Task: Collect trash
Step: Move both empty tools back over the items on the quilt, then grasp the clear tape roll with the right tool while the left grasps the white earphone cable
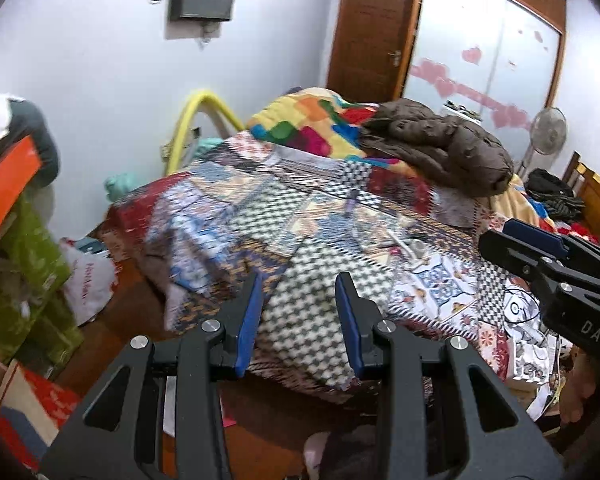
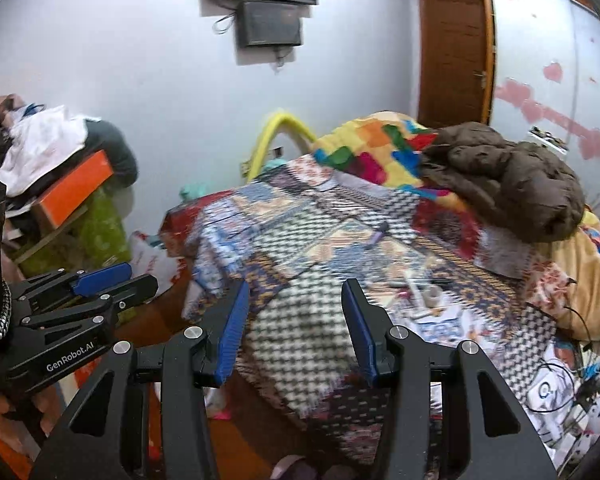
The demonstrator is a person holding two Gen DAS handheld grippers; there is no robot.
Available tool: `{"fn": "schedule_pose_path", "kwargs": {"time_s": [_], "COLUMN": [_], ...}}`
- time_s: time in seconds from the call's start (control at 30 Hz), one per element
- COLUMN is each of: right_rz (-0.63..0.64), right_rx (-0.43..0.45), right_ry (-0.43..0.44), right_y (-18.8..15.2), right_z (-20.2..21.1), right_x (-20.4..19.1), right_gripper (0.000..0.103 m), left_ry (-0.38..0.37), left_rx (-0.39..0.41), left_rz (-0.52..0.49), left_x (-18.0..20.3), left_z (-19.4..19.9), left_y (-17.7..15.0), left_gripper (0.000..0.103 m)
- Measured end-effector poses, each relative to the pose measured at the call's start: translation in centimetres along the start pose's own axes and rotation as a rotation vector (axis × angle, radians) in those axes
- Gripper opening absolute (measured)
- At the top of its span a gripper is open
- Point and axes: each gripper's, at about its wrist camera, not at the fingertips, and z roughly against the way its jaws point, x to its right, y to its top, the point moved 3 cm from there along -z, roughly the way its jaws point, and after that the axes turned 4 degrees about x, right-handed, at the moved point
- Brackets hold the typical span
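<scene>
A bed under a patchwork cover (image 1: 300, 320) fills both views. Small litter lies on it: a purple pen-like stick (image 1: 350, 204) (image 2: 376, 236), a small white roll or cup (image 1: 418, 246) (image 2: 432, 294) and paper scraps beside it, all blurred. My left gripper (image 1: 299, 280) hangs above the bed's near corner, open, with nothing between its blue pads; it also shows at the left in the right wrist view (image 2: 100, 280). My right gripper (image 2: 296, 286) is open and empty over the same corner, and shows at the right edge of the left wrist view (image 1: 496, 236).
A brown jacket (image 1: 440, 144) and a colourful blanket (image 1: 312, 120) are heaped at the bed's far end. Green boxes (image 1: 32, 272), an orange box (image 1: 8, 188) and a white plastic bag (image 1: 88, 280) crowd the floor on the left. Cables and packets (image 2: 560, 392) lie at the right.
</scene>
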Motion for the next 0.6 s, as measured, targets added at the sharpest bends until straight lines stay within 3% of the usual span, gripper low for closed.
{"fn": "schedule_pose_path", "kwargs": {"time_s": [0.23,0.6], "right_rz": [-0.065,-0.176], "right_rx": [-0.013,-0.167], "right_ry": [-0.096,-0.176], "right_y": [-0.3,-4.5], "right_z": [-1.3,-8.0], "right_x": [7.2,16.7], "right_gripper": [0.044,0.044], "left_ry": [-0.063,-0.112], "left_rx": [-0.051,-0.187], "left_rz": [-0.069,-0.105], "left_x": [4.9,9.2], "left_z": [-6.0,-17.9], "left_y": [1.6,0.8], "left_gripper": [0.036,0.036]}}
